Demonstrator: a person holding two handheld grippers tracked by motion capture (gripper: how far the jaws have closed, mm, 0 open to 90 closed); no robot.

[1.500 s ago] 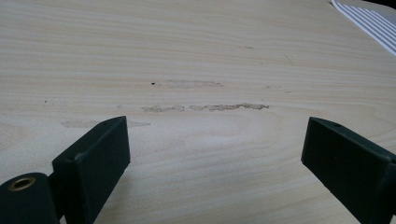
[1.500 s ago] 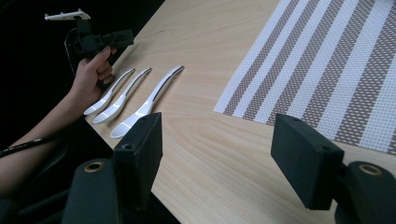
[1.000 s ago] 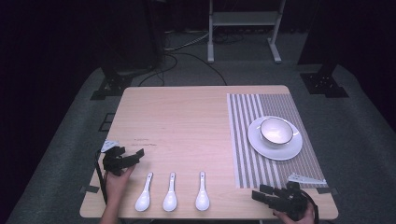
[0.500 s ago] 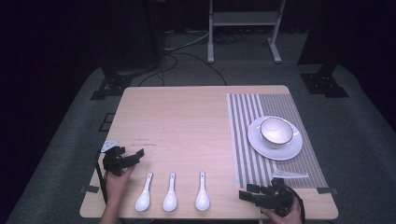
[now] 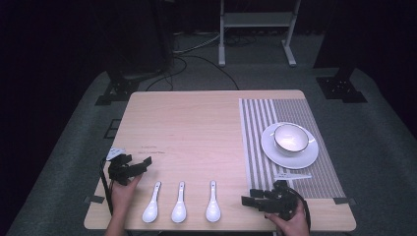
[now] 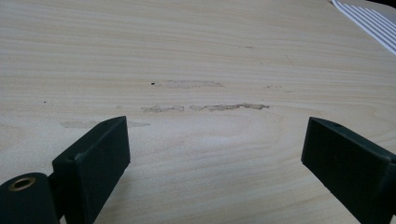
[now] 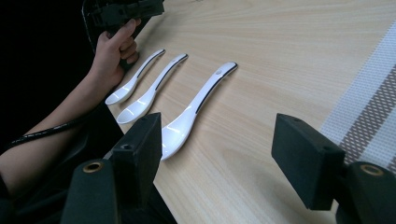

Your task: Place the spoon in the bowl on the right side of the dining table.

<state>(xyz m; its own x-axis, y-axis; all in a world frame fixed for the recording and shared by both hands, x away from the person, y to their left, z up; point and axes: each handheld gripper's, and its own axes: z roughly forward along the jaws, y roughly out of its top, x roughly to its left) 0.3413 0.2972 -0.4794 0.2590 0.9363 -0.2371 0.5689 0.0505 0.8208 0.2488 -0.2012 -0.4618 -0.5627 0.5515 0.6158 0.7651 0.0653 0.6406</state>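
Observation:
Three white spoons lie side by side near the table's front edge: left spoon [image 5: 151,210], middle spoon [image 5: 179,209], right spoon [image 5: 213,208]. My right gripper [image 5: 247,199] is open, low at the front edge just right of them, jaws pointing left. In the right gripper view [image 7: 219,140] the nearest spoon [image 7: 196,106] lies ahead between the jaws, with two more spoons [image 7: 150,92] [image 7: 134,80] beyond. My left gripper [image 5: 142,165] is open above bare wood left of the spoons [image 6: 217,140]. A white bowl [image 5: 290,137] sits on a white plate [image 5: 306,158].
A grey striped placemat [image 5: 260,128] covers the table's right side under the plate. A small white tag [image 5: 293,175] lies on the mat near the right gripper. The person's left hand and gripper [image 7: 126,10] show beyond the spoons. Dark floor and stand legs surround the table.
My right gripper has moved left along the front edge, off the placemat toward the right spoon. The left gripper and the spoons have stayed put.

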